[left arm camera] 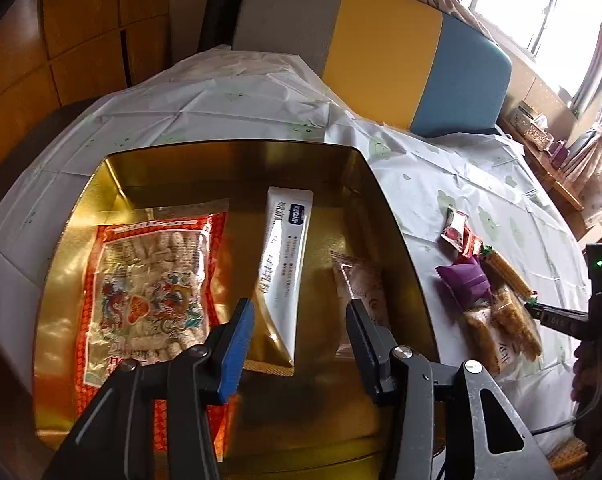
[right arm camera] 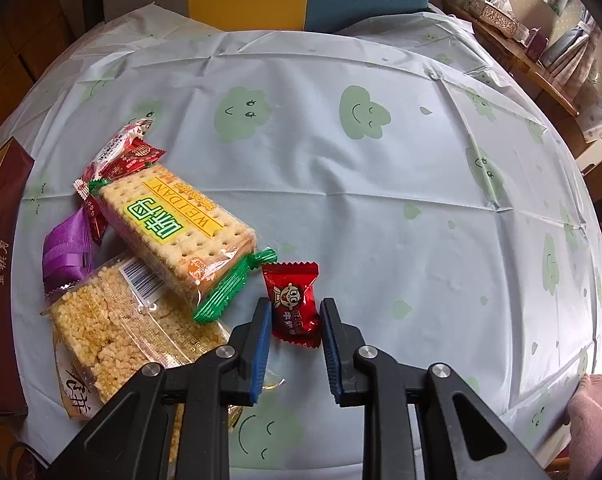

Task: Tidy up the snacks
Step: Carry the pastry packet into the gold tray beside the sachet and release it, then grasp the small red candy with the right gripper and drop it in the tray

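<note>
**Red candy pinched, gold tin half filled**

The right gripper (right arm camera: 295,320) has its fingers closed on a small red candy (right arm camera: 292,304) just beside the pile of snacks on the table (right arm camera: 381,200): a cracker pack (right arm camera: 181,224), a rice-crisp bar (right arm camera: 113,328), a purple wrapper (right arm camera: 65,252). The left gripper (left arm camera: 299,316) hangs over the gold tin (left arm camera: 237,160), fingers apart and empty (nothing between them). Inside lie an orange-red bag (left arm camera: 149,280), a white sachet (left arm camera: 281,256) and a pale packet (left arm camera: 361,284).

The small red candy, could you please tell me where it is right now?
In the right wrist view, the small red candy sits between the right tool's pads, just right of the cracker pack's green end, over the tablecloth.
</note>
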Available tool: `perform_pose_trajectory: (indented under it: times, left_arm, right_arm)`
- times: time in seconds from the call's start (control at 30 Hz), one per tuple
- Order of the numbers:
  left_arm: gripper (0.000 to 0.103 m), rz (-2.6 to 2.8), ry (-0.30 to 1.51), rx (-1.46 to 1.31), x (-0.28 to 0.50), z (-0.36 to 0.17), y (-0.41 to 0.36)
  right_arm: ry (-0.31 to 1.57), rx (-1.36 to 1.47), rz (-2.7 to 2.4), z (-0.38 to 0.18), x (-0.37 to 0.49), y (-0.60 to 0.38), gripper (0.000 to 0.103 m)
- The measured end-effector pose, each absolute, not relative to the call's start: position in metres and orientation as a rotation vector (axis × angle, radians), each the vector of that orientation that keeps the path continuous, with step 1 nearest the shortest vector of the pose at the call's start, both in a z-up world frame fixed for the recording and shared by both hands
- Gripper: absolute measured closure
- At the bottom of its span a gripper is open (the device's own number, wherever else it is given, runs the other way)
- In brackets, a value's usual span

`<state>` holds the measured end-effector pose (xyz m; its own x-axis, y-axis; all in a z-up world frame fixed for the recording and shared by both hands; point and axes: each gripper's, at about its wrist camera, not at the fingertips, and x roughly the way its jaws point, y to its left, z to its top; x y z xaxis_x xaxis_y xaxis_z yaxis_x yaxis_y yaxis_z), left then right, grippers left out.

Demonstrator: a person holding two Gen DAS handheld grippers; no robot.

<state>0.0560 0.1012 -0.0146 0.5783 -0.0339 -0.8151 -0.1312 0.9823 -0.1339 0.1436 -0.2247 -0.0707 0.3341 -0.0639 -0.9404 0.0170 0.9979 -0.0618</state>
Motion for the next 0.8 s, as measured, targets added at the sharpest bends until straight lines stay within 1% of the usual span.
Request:
perform_pose_trajectory:
  times: [0.03, 0.27, 0.47, 0.63, 0.8]
  left_arm:
    - [0.047, 0.076, 0.947, -0.176, 0.052, -0.014, 0.102]
    - [0.047, 0.147, 0.904, -0.125, 0.032, -0.009, 0.111]
    - [0.047, 0.169, 0.897, -0.118, 0.026, -0.006, 0.116]
    - [0.047, 0.178, 0.91, -0.114, 0.02, -0.008, 0.117]
    - [0.047, 0.194, 0.931, -0.114, 0.016, -0.013, 0.121]
  right_arm:
    - [1.225, -0.045, -0.062, -0.07, 0.144, -0.225, 0.08]
    - [1.163, -0.017, -0.129, -0.056, 0.143, -0.238, 0.08]
    - [1.026, -0.011, -0.121, -0.026, 0.136, -0.24, 0.08]
    - [0.927, 0.007, -0.012, -0.006, 0.129, -0.228, 0.08]
    - [0.877, -0.017, 0.126, 0.005, 0.122, -0.203, 0.08]
